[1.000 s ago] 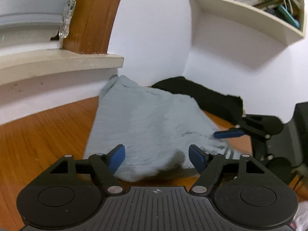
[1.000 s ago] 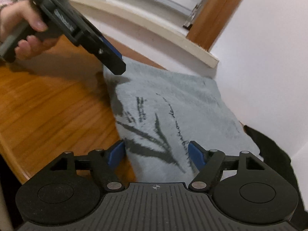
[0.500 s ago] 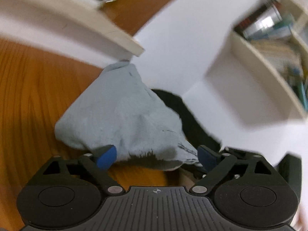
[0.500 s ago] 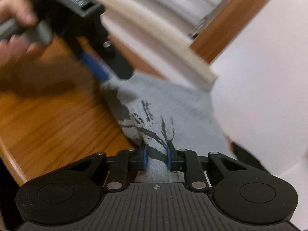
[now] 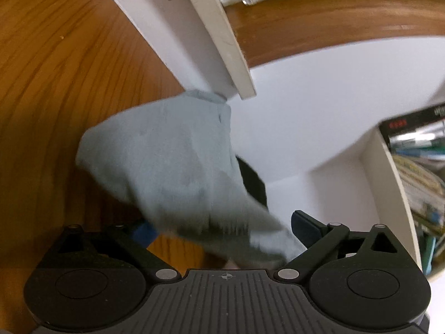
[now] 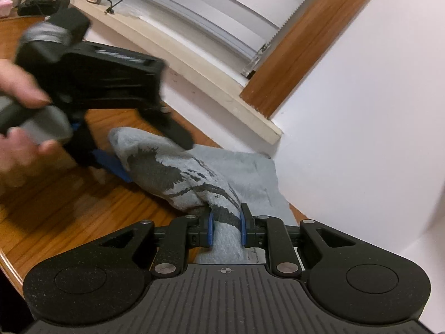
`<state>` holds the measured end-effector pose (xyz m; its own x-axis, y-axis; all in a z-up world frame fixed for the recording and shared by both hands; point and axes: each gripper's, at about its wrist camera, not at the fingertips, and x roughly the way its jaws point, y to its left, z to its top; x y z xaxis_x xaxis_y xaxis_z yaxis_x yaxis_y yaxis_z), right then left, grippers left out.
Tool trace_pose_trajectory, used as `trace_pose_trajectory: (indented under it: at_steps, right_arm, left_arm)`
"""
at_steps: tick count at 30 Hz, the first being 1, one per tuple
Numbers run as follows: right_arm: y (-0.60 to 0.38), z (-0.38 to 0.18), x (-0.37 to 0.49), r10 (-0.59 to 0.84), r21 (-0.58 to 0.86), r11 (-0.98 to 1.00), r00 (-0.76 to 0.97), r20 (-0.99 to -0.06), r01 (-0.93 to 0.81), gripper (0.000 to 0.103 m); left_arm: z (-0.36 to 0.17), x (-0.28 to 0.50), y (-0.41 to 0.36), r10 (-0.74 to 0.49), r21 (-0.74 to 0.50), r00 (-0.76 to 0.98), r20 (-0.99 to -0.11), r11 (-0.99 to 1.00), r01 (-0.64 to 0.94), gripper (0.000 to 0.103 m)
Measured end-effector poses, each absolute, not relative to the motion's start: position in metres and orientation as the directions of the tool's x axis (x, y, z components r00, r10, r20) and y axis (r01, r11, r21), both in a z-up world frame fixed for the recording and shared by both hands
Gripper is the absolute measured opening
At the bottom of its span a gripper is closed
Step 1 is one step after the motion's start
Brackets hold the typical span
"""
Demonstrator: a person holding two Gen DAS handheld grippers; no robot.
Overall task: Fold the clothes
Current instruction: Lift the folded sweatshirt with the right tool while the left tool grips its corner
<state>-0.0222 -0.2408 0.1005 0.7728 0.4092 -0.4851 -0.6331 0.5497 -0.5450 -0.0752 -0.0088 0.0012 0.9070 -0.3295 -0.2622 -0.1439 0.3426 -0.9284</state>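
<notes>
Both grippers now work one grey garment: the right gripper, whose fingers stood wide apart a second ago, is clamped on the near edge and lifts it off the wooden worktop. Beyond, the left gripper has swung in, fingers still spread about the opposite edge, gripping nothing. Farther back the cloth rests against the wall, so I judge a fold is underway.
</notes>
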Motion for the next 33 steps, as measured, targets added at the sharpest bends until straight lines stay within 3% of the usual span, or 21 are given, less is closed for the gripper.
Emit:
trace_pose_trajectory:
  at_steps: [6, 8, 10, 14, 21, 27, 33]
  right_arm:
    - [-0.245, 0.097, -0.029, 0.424, -0.549, 0.535, 0.766, -0.484, -0.643, 0.018]
    - [-0.246, 0.098, -0.032, 0.431, -0.554, 0.529, 0.765, -0.478, -0.643, 0.018]
    - [-0.245, 0.101, -0.037, 0.445, -0.562, 0.522, 0.767, -0.462, -0.641, 0.018]
    - [-0.245, 0.107, -0.048, 0.472, -0.580, 0.510, 0.770, -0.429, -0.635, 0.017]
    - [-0.233, 0.143, -0.061, 0.546, -0.547, 0.502, 0.736, -0.399, -0.670, 0.016]
    - [-0.229, 0.198, -0.082, 0.654, -0.464, 0.505, 0.673, -0.345, -0.728, 0.016]
    - [-0.240, 0.254, -0.108, 0.801, -0.329, 0.468, 0.551, -0.234, -0.820, 0.016]
  left_arm:
    - [-0.001, -0.061, -0.011, -0.282, -0.924, 0.920, -0.273, 0.343, -0.168, 0.094]
    - [-0.003, -0.061, -0.009, -0.236, -0.921, 0.931, -0.280, 0.341, -0.190, 0.067]
    - [-0.007, -0.063, -0.004, -0.207, -0.924, 0.942, -0.264, 0.335, -0.185, 0.049]
    - [-0.008, -0.069, 0.008, -0.195, -0.942, 0.961, -0.195, 0.312, -0.127, 0.023]
    - [0.040, -0.085, 0.020, -0.172, -0.921, 0.972, -0.161, 0.379, -0.086, 0.019]
    - [0.130, -0.122, 0.034, -0.153, -0.864, 0.978, -0.142, 0.501, -0.047, 0.019]
    - [0.225, -0.172, 0.036, -0.159, -0.783, 0.982, -0.102, 0.621, 0.019, 0.019]
